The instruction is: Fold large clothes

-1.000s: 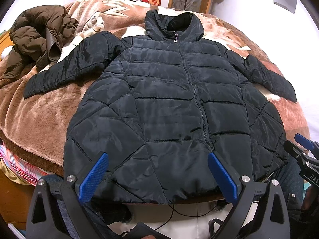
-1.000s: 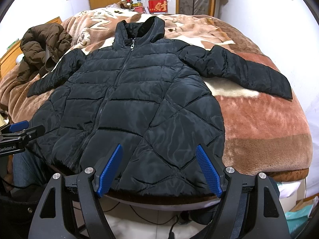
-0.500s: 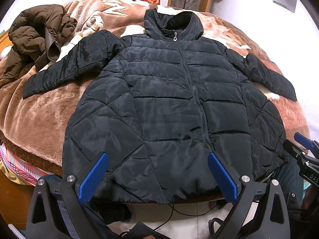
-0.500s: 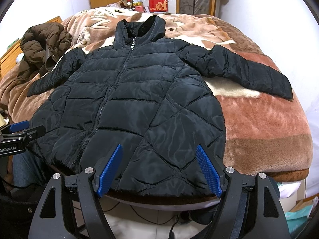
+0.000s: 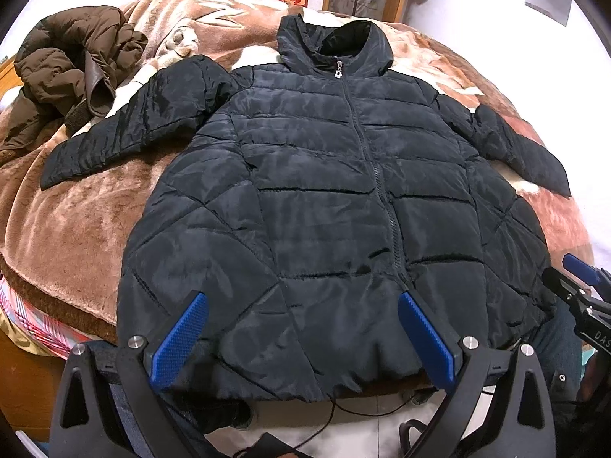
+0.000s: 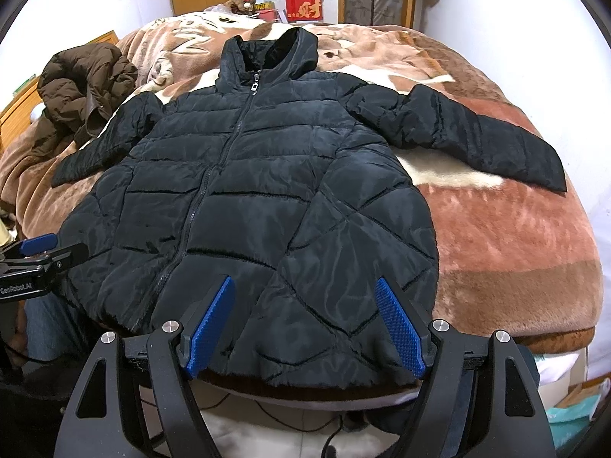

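Note:
A black quilted puffer jacket (image 5: 324,206) lies flat and zipped on the bed, collar away from me, both sleeves spread out; it also shows in the right wrist view (image 6: 252,206). My left gripper (image 5: 303,337) is open and empty, hovering over the jacket's hem left of the zip. My right gripper (image 6: 305,324) is open and empty, hovering over the hem's right part. The right sleeve (image 6: 469,137) stretches out to the right; the left sleeve (image 5: 126,129) stretches to the left.
A brown fleece blanket (image 5: 68,221) covers the bed. A crumpled brown coat (image 5: 72,72) lies at the far left, also in the right wrist view (image 6: 80,95). A red box (image 6: 303,7) and wooden cupboards stand beyond the bed. Cables lie on the floor below the bed edge.
Both views have shifted very slightly; the jacket and both open grippers stay where they were.

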`<act>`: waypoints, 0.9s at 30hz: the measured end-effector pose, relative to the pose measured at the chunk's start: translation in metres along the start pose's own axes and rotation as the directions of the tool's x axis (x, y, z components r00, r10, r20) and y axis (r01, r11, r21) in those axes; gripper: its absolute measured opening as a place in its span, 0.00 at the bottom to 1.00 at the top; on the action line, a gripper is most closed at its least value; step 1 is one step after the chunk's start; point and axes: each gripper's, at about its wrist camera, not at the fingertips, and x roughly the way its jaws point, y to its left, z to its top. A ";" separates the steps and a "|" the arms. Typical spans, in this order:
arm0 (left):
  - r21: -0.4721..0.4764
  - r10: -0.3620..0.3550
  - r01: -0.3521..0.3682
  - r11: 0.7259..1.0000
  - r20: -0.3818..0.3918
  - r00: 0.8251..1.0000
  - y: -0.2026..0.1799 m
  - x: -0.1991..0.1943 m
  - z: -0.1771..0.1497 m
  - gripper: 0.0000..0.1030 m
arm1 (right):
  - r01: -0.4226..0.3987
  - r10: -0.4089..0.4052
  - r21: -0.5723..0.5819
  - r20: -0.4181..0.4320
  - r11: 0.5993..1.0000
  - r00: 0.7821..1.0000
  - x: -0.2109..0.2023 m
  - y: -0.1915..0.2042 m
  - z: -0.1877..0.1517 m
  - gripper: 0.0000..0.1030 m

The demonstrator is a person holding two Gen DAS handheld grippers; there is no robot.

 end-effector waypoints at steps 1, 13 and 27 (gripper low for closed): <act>-0.003 0.000 0.000 1.000 0.001 1.000 0.002 0.002 0.002 0.98 | -0.003 0.003 -0.002 0.001 1.000 1.000 0.001 0.000 0.003 0.74; -0.117 0.003 0.000 0.993 0.023 1.000 0.067 0.036 0.058 0.98 | -0.048 0.049 -0.056 0.016 0.997 0.999 0.043 0.016 0.068 0.74; -0.343 0.172 -0.148 0.928 0.040 0.984 0.200 0.095 0.130 0.93 | -0.088 0.086 -0.068 -0.028 0.994 0.996 0.119 0.028 0.138 0.74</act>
